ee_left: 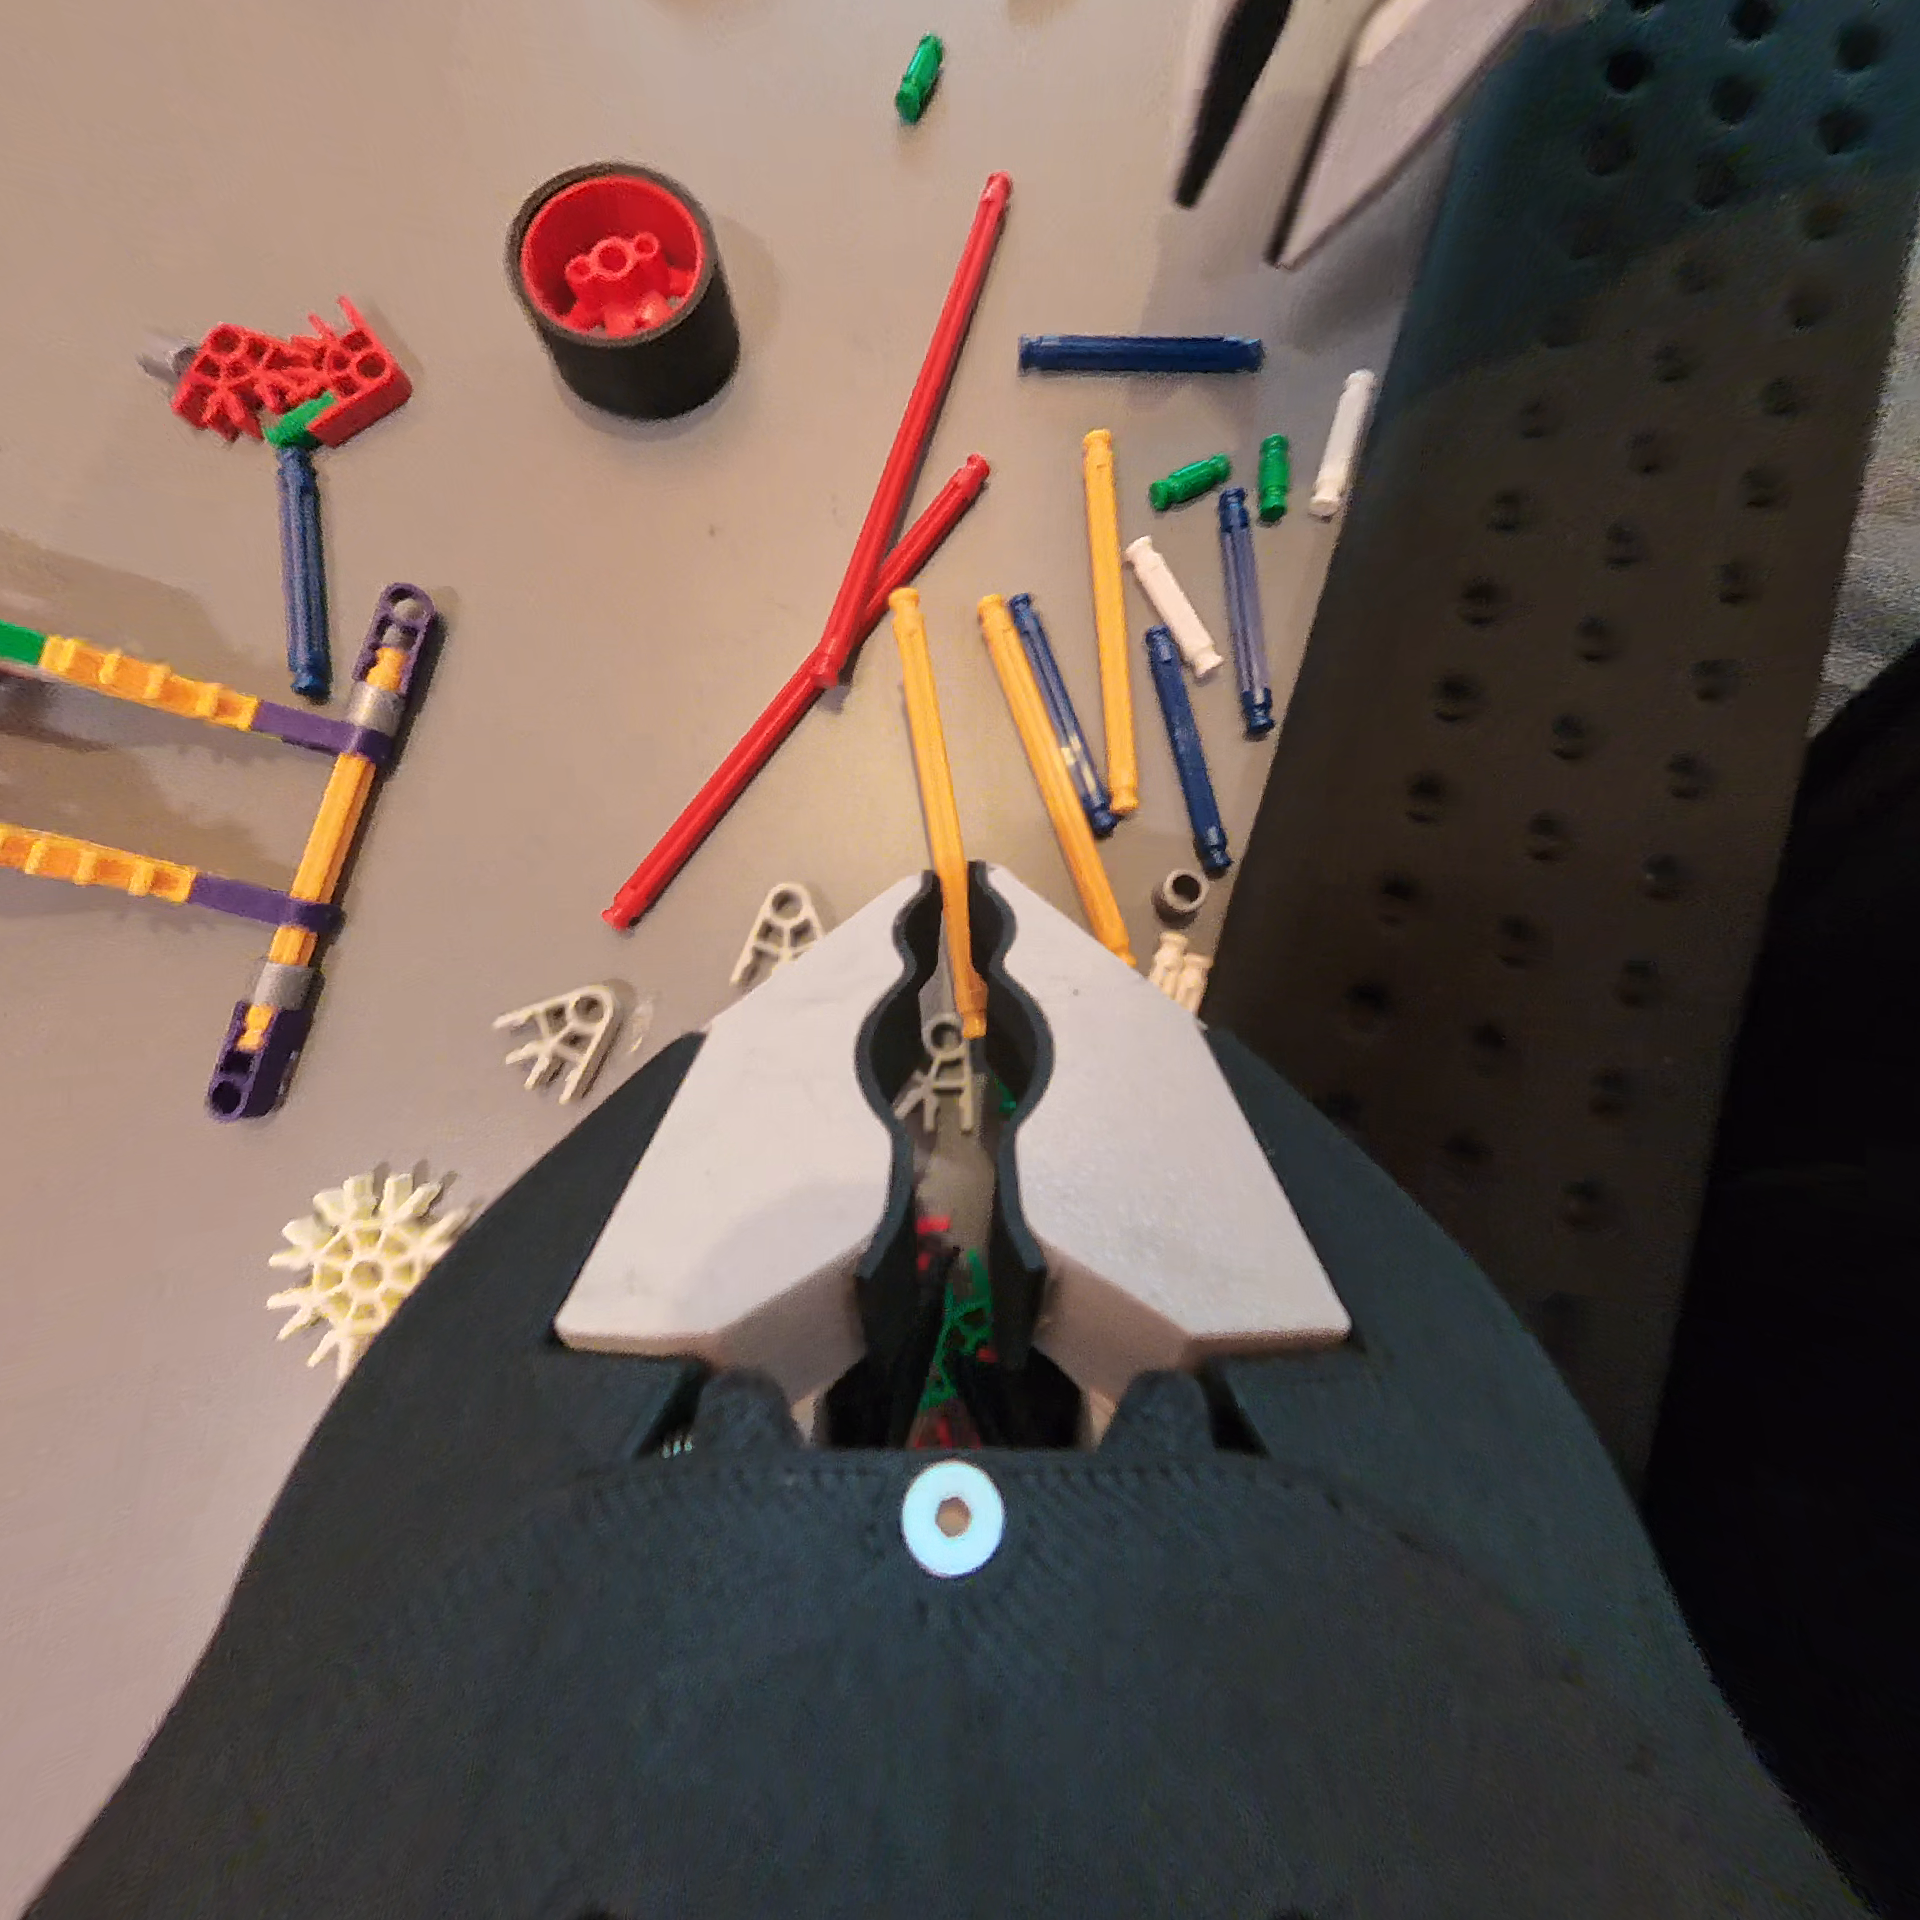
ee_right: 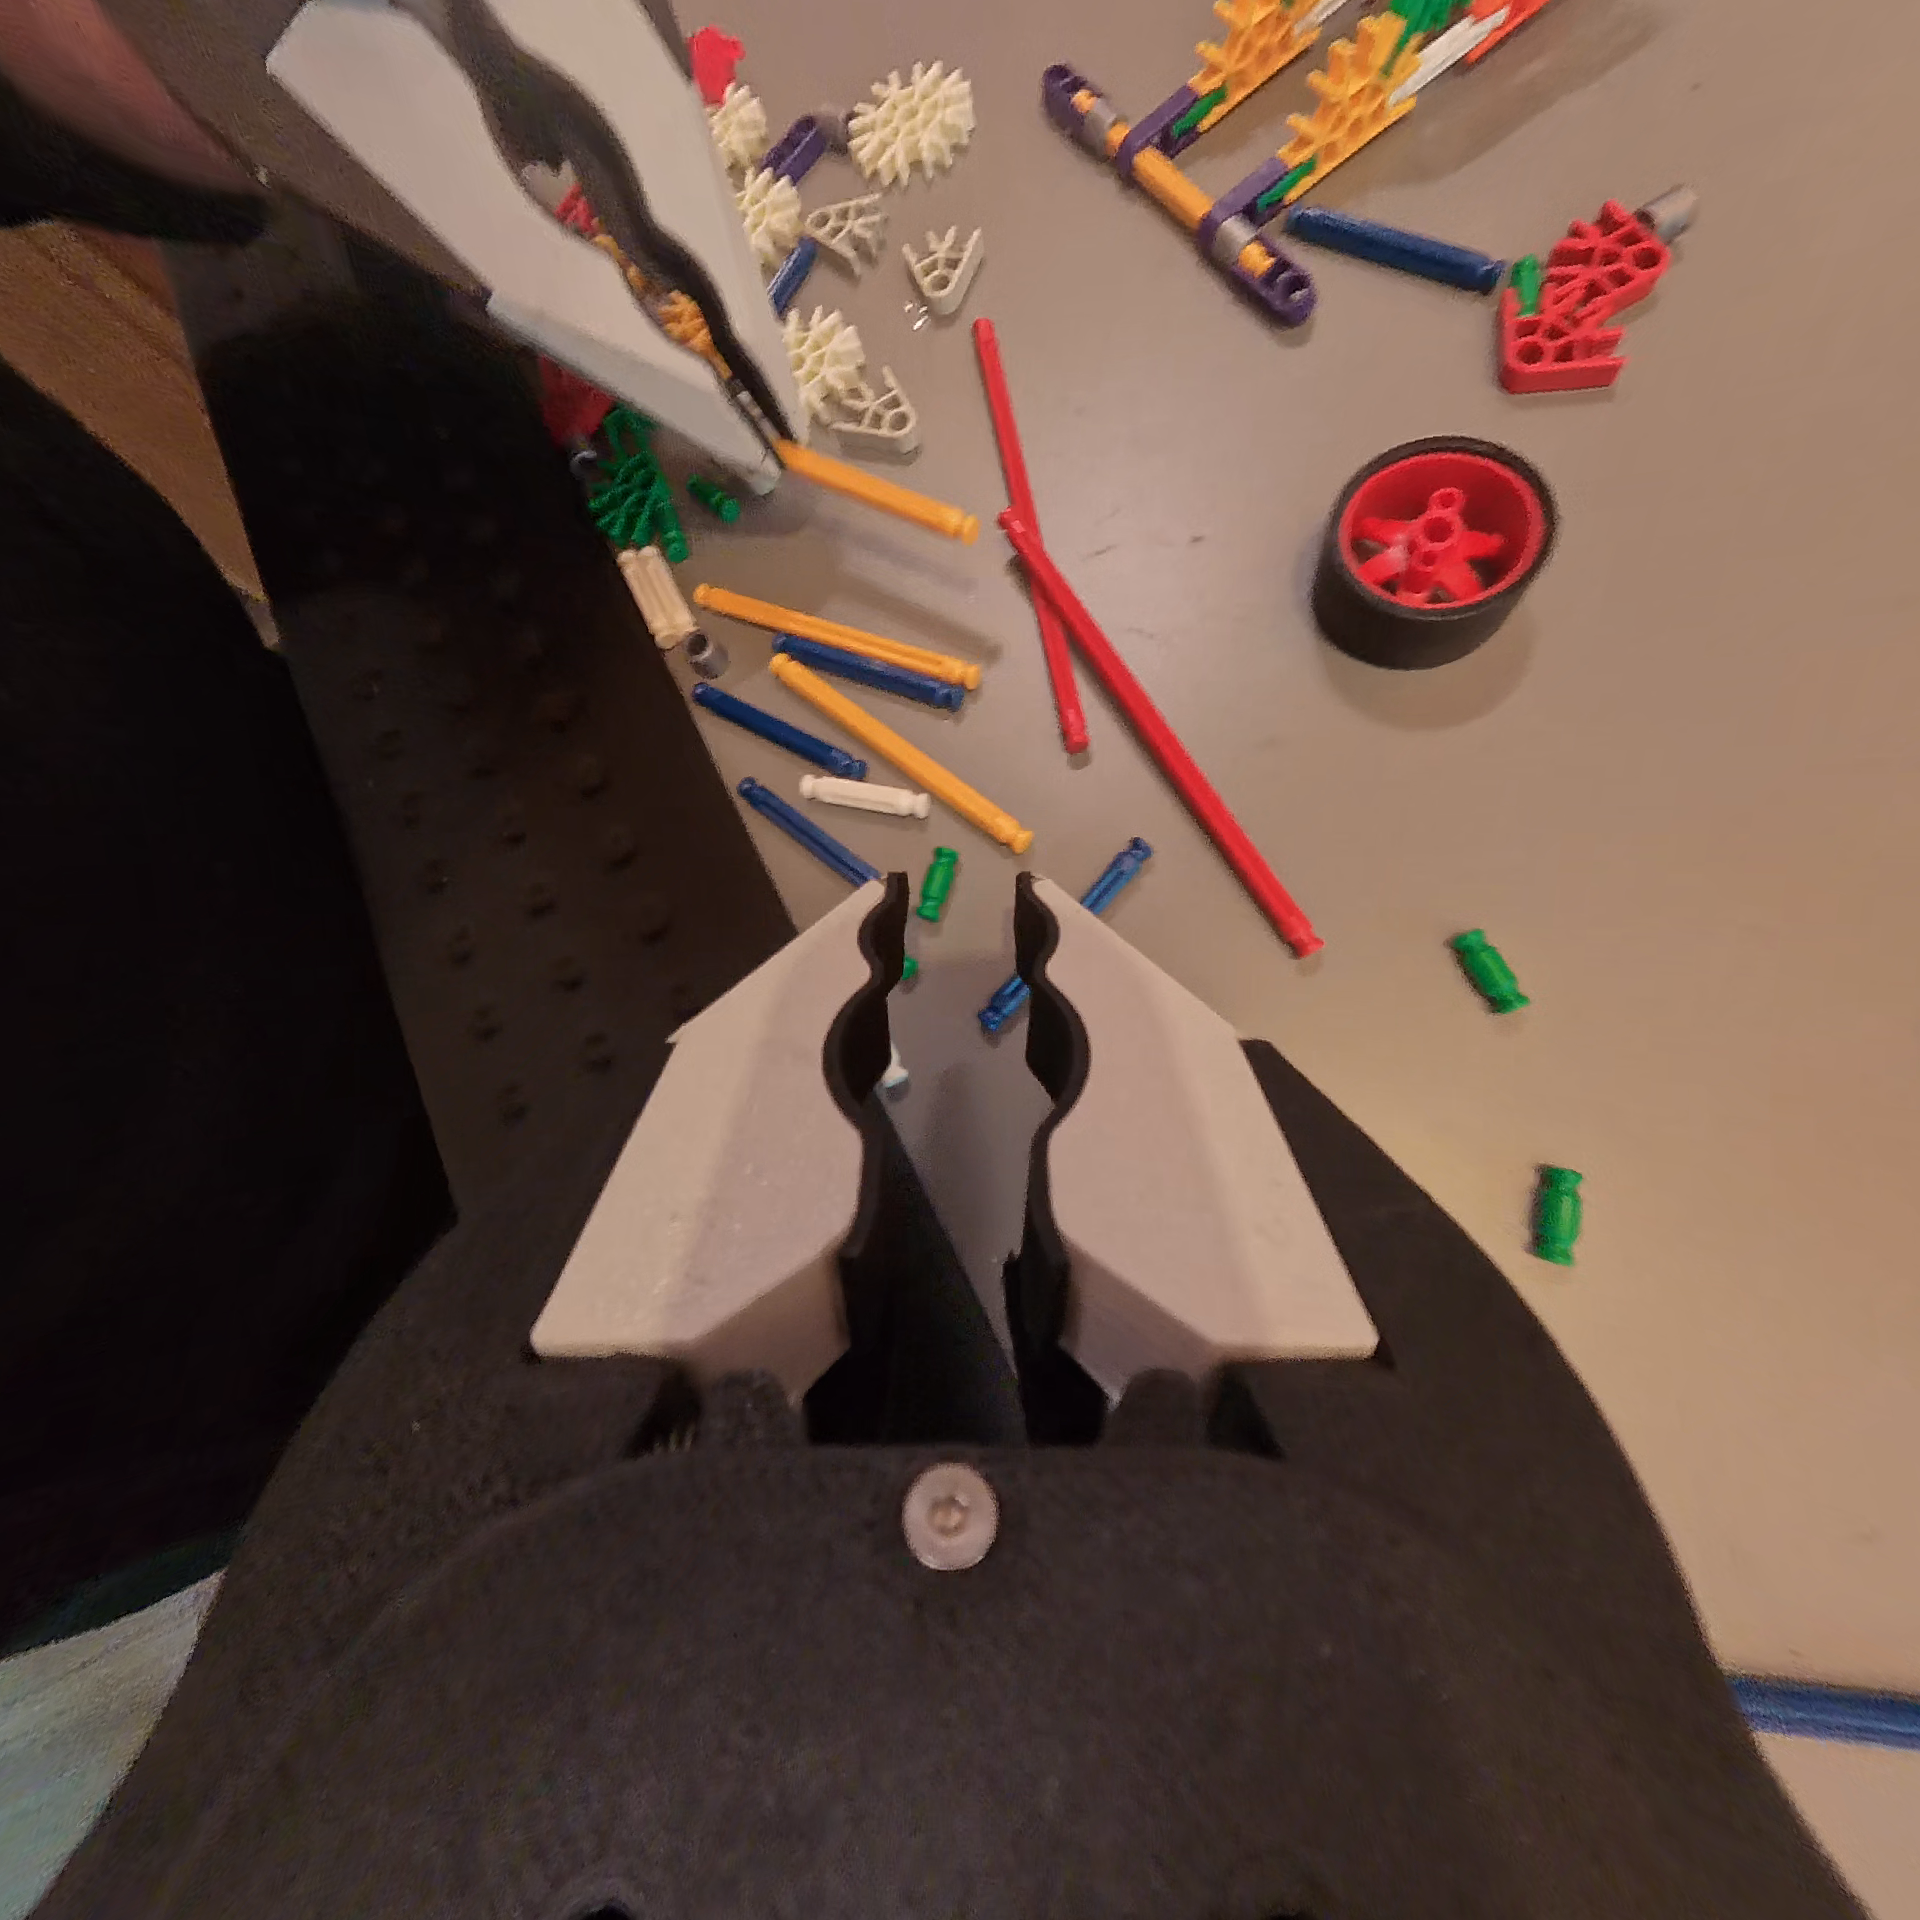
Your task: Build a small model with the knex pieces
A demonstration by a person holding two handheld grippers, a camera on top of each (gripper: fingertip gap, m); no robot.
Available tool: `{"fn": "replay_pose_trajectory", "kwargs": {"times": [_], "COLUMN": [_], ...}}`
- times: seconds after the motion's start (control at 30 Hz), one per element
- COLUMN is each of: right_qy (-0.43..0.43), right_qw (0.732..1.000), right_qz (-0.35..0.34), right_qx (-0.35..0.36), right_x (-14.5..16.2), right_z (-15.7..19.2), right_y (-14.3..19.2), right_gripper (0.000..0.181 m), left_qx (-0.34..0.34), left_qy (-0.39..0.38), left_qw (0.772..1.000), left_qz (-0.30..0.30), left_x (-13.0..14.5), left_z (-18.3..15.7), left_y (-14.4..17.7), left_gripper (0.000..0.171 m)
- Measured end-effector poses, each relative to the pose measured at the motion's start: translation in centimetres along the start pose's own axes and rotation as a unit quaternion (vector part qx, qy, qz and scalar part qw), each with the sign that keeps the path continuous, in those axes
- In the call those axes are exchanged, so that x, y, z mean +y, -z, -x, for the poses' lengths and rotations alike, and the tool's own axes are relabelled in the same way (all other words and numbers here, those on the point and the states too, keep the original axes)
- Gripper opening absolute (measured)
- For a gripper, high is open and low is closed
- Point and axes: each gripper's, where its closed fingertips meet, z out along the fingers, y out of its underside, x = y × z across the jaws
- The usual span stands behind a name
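My left gripper is shut on a yellow rod; the rod runs forward out of the fingertips, its near end between the pads. The right wrist view shows the same gripper pinching that yellow rod by one end, just above the grey table. My right gripper is open and holds nothing. It hovers over the table above a short green rod and a blue rod, which lie below the gap between the pads, not pressed.
Loose yellow, blue, white and green rods lie near the table's edge. Two long red rods cross mid-table. A red wheel with black tyre, a red connector, white connectors and a yellow-purple assembly lie beyond. Black perforated foam borders the table. Spacing between my two grippers at the tips: around 12 centimetres. The red connector is about equally far from each gripper, around 20 centimetres. It turns up in the right wrist view as well.
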Motion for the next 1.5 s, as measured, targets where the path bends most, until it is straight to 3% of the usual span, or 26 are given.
{"fn": "replay_pose_trajectory", "kwargs": {"times": [0.2,0.4,0.57,0.87,0.97,1.07,1.2,1.5], "right_qy": [0.035,0.086,0.097,0.083,0.041,-0.019,-0.110,-0.177], "right_qw": [0.999,0.993,0.990,0.990,0.995,0.994,0.962,0.923], "right_qz": [0.017,0.044,0.081,0.101,0.054,-0.053,-0.185,-0.235], "right_qx": [-0.026,-0.066,-0.065,-0.061,-0.070,-0.091,-0.169,-0.247], "right_x": [-0.6,-3.0,-2.5,-2.0,-3.4,-7.2,-12.0,-13.2], "right_z": [2.7,6.2,7.1,7.0,6.8,6.0,5.0,4.4], "right_y": [-1.6,-6.0,-8.6,-9.5,-8.7,-6.1,-2.3,-0.5], "right_gripper": [0.018,0.021,0.015,0.007,0.007,0.007,0.006,0.006], "left_qx": [-0.036,-0.086,-0.082,-0.055,-0.040,-0.026,-0.024,-0.035], "left_qy": [0.027,0.079,0.083,0.078,0.071,0.055,0.003,-0.073], "left_qw": [0.999,0.993,0.993,0.994,0.995,0.995,0.993,0.985], "left_qz": [-0.007,-0.012,-0.019,-0.046,-0.058,-0.085,-0.116,-0.154], "left_x": [2.0,5.3,5.8,5.2,4.4,3.1,0.7,-3.6], "left_z": [2.5,5.0,3.4,2.1,1.8,1.2,0.3,-0.7], "left_y": [4.2,9.1,9.4,8.8,8.3,7.9,7.6,8.0], "left_gripper": [0.001,0.002,0.001,0.002,0.002,0.002,0.001,0.001]}}
